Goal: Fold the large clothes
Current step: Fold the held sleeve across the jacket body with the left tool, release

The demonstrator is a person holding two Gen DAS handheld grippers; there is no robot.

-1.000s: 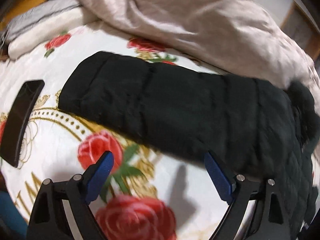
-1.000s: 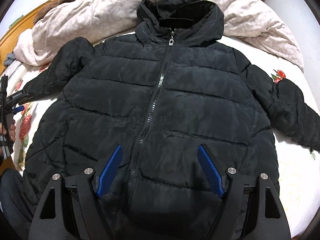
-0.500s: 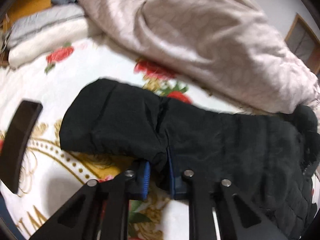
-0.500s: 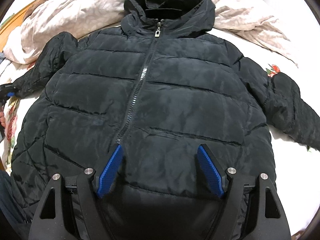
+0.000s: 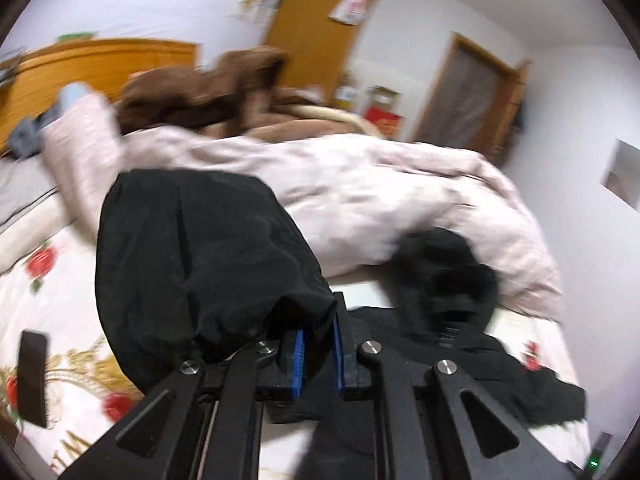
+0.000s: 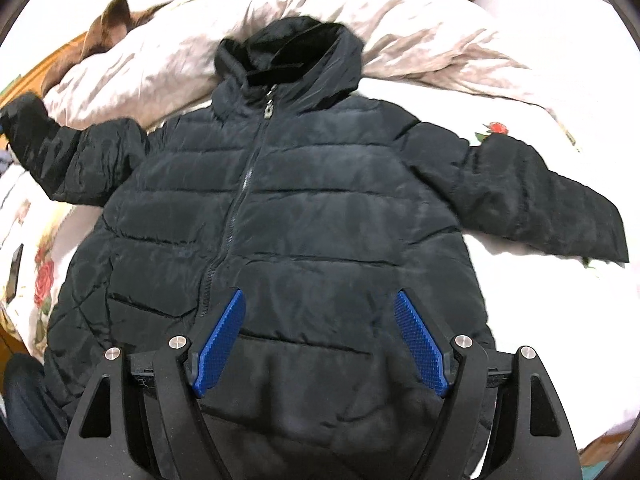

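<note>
Jacket (image 6: 320,216) flat on bed (image 6: 520,104), front up, zipped, hood (image 6: 288,52) toward duvet (image 6: 400,12), hem toward right gripper (image 6: 320,340). Long axis hood to hem; far sleeve (image 6: 552,200) spread sideways. Left gripper (image 5: 318,354) clamped on near sleeve cuff (image 5: 208,256), cuff raised off bed. Right gripper apart, empty, over hem. Folding barely started: no fold laid yet; both sleeves and body left.

Lying spread across the near bed, a black puffer jacket (image 6: 304,216), covering most of the floral sheet (image 6: 516,276). Crowding the far side, a heaped pink quilt (image 6: 168,56). Sitting at far left, a dark phone (image 5: 34,376). Remaining open: sheet right of the jacket.
</note>
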